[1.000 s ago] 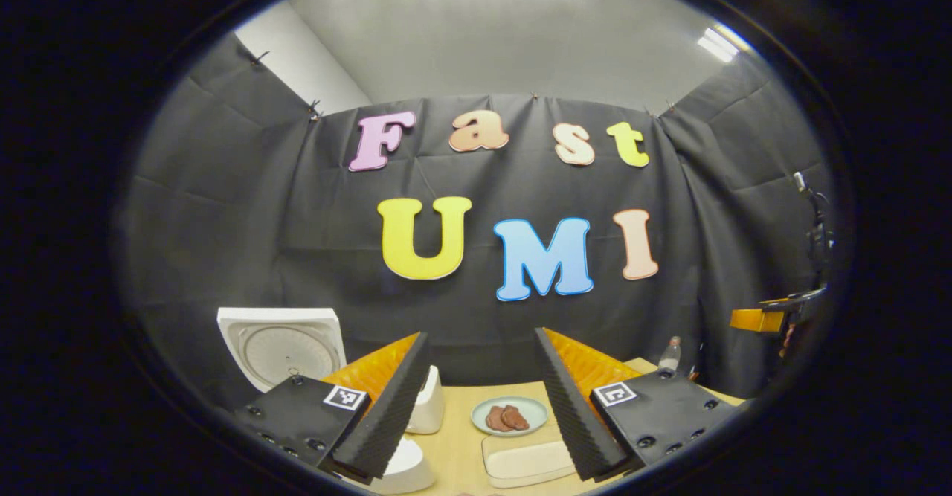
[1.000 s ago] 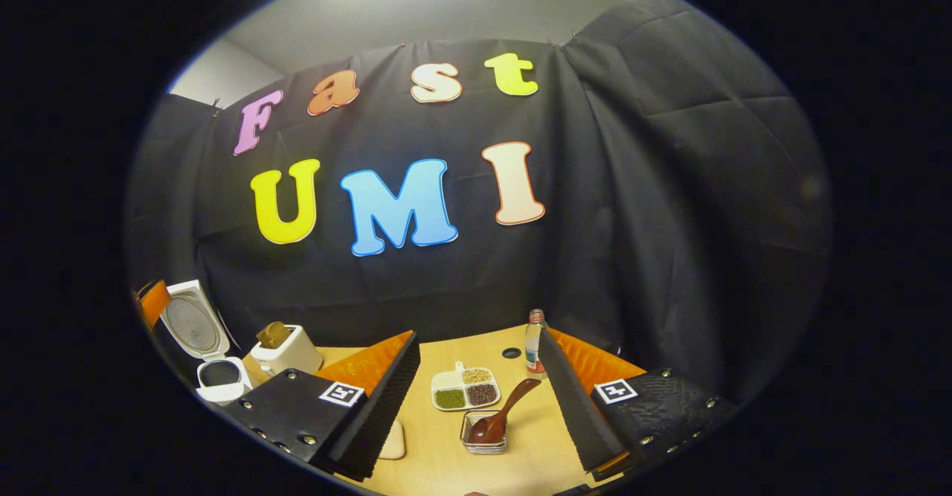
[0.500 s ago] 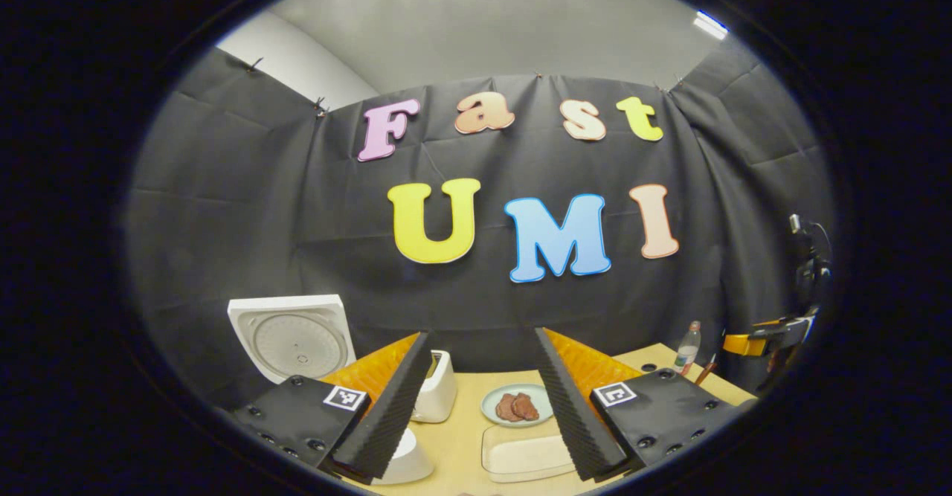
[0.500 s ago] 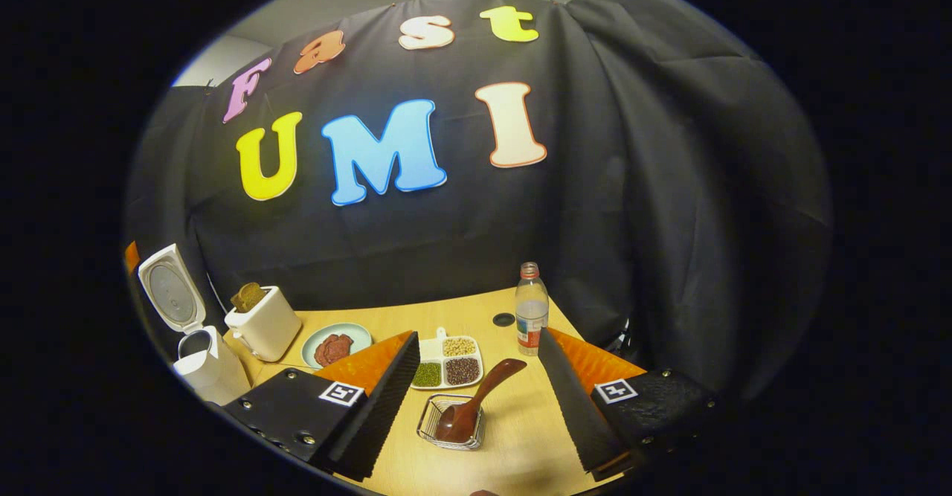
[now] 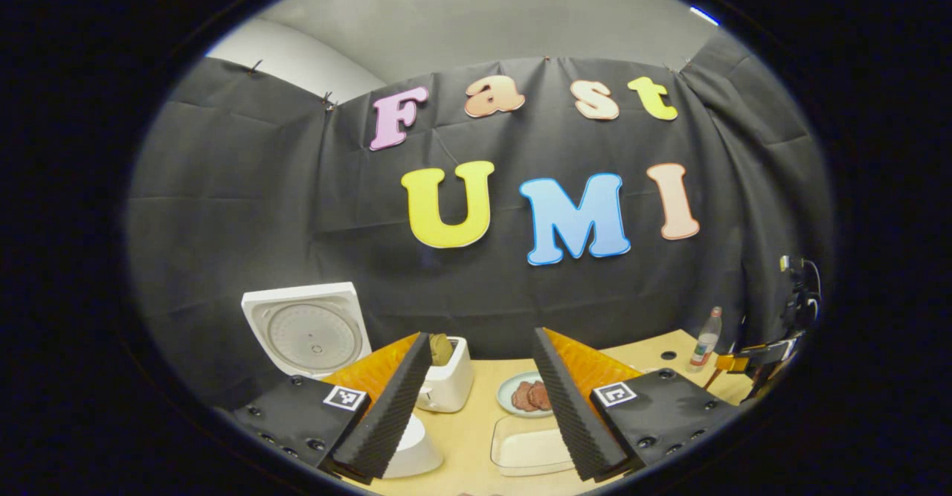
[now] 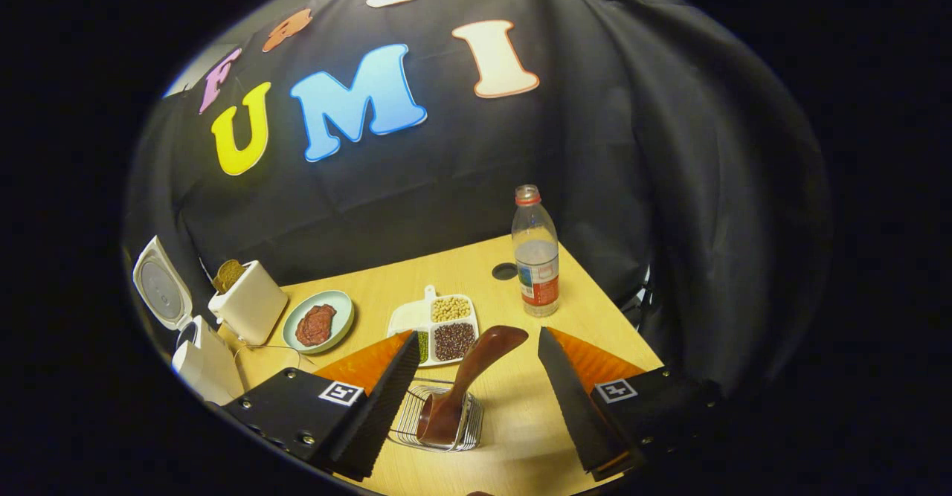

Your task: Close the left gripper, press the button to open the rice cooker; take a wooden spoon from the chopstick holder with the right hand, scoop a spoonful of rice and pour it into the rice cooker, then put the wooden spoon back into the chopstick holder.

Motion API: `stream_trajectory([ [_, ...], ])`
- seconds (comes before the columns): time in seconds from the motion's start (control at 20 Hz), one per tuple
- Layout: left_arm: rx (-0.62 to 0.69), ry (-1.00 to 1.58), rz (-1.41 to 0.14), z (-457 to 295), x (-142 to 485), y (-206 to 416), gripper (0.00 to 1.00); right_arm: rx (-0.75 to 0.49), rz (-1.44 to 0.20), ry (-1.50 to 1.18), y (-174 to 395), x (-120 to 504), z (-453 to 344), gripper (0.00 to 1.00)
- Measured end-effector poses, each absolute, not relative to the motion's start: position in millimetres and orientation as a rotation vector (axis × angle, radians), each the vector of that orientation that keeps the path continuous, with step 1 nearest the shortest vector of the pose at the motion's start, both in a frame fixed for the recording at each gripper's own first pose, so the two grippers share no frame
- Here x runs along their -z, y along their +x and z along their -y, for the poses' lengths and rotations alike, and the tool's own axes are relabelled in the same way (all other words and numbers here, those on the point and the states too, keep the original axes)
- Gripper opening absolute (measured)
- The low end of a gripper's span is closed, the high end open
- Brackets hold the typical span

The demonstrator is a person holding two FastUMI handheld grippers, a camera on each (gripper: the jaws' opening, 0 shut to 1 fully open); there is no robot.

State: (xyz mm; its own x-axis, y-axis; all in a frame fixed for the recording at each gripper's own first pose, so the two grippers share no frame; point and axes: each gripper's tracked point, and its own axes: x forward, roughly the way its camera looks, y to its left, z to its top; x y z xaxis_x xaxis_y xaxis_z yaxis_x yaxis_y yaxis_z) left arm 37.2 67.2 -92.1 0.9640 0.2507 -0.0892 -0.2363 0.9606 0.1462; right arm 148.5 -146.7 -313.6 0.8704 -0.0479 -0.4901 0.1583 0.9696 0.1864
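A: Rice cooker (image 6: 195,347) is seen at far left of the right gripper view, lid raised; bread is held in the toaster (image 6: 249,308), meat on the plate (image 6: 335,310).

B: Beans are noted in the divided tray (image 6: 416,316). Wooden spoon (image 6: 465,381) stands tilted in the wire chopstick holder (image 6: 413,425), untouched between the spread fingers of the right gripper (image 6: 476,399). Left gripper (image 5: 476,399) is likewise spread, nothing held.

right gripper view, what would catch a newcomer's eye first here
The wooden spoon leaning out of the wire chopstick holder, right between the open right gripper fingers. Behind it stands a water bottle, and at far left the rice cooker with its lid raised.
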Motion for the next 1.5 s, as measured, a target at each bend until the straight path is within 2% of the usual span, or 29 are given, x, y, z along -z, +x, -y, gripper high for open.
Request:
stream_trajectory([
  [0.1, -0.263, 0.139, -0.111, -67.6, 92.4, 36.0, 0.93, 0.105, -0.524, 0.248, 160.3, 326.1, 147.6, 0.95],
  [0.2, -0.268, 0.144, -0.116, -65.9, 92.5, 36.8, 0.95, 0.088, -0.538, 0.278, 168.7, 333.6, 144.4, 0.98],
  [0.25, -0.269, 0.150, -0.116, -65.2, 91.7, 37.6, 0.96, 0.083, -0.537, 0.291, 173.3, 336.0, 144.7, 0.88],
  [0.4, -0.260, 0.181, -0.117, -60.5, 92.3, 41.4, 0.99, 0.044, -0.536, 0.356, 181.6, 335.6, 137.9, 0.80],
  [0.45, -0.255, 0.186, -0.120, -58.4, 92.4, 43.8, 0.92, 0.052, -0.538, 0.359, 181.0, 336.4, 141.2, 0.71],
  [0.5, -0.250, 0.192, -0.125, -57.3, 92.0, 45.8, 0.99, 0.064, -0.541, 0.375, 183.0, 338.8, 144.9, 0.60],
  [0.55, -0.248, 0.196, -0.125, -56.9, 92.4, 46.1, 0.99, 0.055, -0.549, 0.413, 186.8, 343.1, 141.8, 0.37],
  [0.65, -0.240, 0.193, -0.114, -56.2, 90.3, 45.4, 1.00, 0.022, -0.605, 0.438, 185.7, 352.2, 135.4, 0.37],
  [0.7, -0.232, 0.187, -0.110, -56.2, 89.8, 47.4, 0.97, 0.025, -0.599, 0.476, 187.6, 353.9, 138.0, 0.37],
  [0.75, -0.220, 0.185, -0.110, -55.9, 91.6, 47.4, 0.97, 0.019, -0.594, 0.476, 185.1, 344.4, 134.2, 0.21],
  [0.8, -0.203, 0.185, -0.109, -56.6, 92.7, 48.5, 0.97, 0.029, -0.579, 0.470, 183.0, 334.7, 134.6, 0.21],
  [0.85, -0.185, 0.190, -0.115, -58.9, 94.1, 50.6, 0.98, 0.021, -0.561, 0.450, 178.4, 332.9, 127.6, 0.14],
  [0.9, -0.171, 0.196, -0.117, -62.2, 93.0, 50.6, 0.98, 0.042, -0.537, 0.422, 177.3, 323.8, 126.4, 0.14],
  [0.95, -0.160, 0.199, -0.096, -66.4, 86.3, 52.5, 0.98, 0.048, -0.512, 0.391, 172.2, 313.6, 121.1, 0.08],
  [1.25, -0.133, 0.112, -0.072, -89.2, 87.1, 48.6, 0.98, 0.060, -0.413, 0.350, 162.9, 237.7, 94.5, 0.07],
  [1.35, -0.122, 0.097, -0.072, -94.8, 88.5, 46.6, 1.00, 0.037, -0.388, 0.346, 157.9, 214.0, 80.5, 0.07],
  [1.5, -0.113, 0.087, -0.074, -106.2, 89.9, 43.7, 0.98, -0.012, -0.353, 0.358, 147.2, 181.7, 52.8, 0.07],
])
